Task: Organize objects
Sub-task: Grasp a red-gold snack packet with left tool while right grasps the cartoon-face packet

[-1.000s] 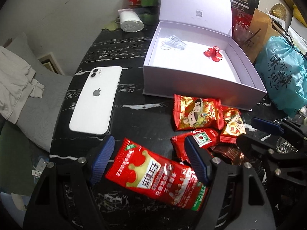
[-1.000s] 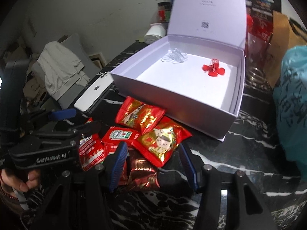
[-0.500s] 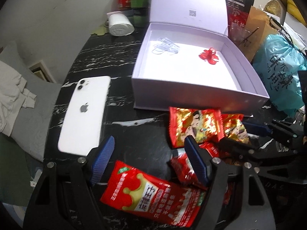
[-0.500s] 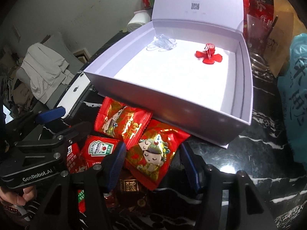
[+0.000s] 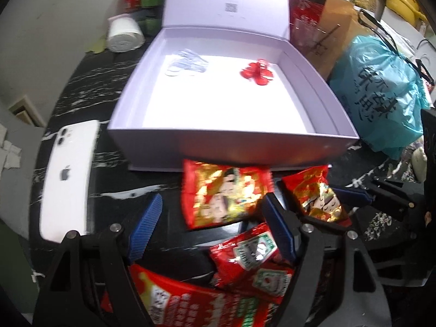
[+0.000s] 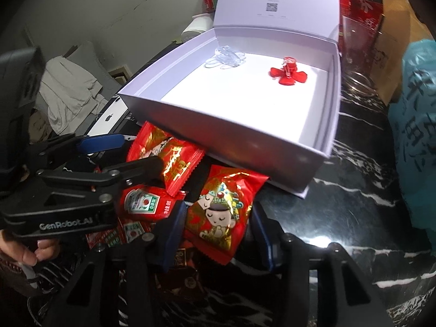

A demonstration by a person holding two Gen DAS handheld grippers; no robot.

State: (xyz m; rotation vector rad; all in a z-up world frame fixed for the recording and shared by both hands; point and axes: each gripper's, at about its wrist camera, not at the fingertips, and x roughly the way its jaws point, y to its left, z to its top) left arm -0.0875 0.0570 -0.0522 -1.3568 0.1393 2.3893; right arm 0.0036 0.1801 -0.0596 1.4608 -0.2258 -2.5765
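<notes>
Legibly, "GenRobot.AI" along left gripper (image 6: 141, 154) beside Heinz sachet (image 6: 145, 203).

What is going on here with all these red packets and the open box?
A person holds a tool in each hand over red snack packets lying on a black marble table, in front of an open lilac box. The right tool has just been closing around the packet with the cartoon face; whether it grips yet is unclear. The left tool is open above the other gold-and-red packet. The box holds only a red trinket and some clear loops. A white phone lies to the left.
</notes>
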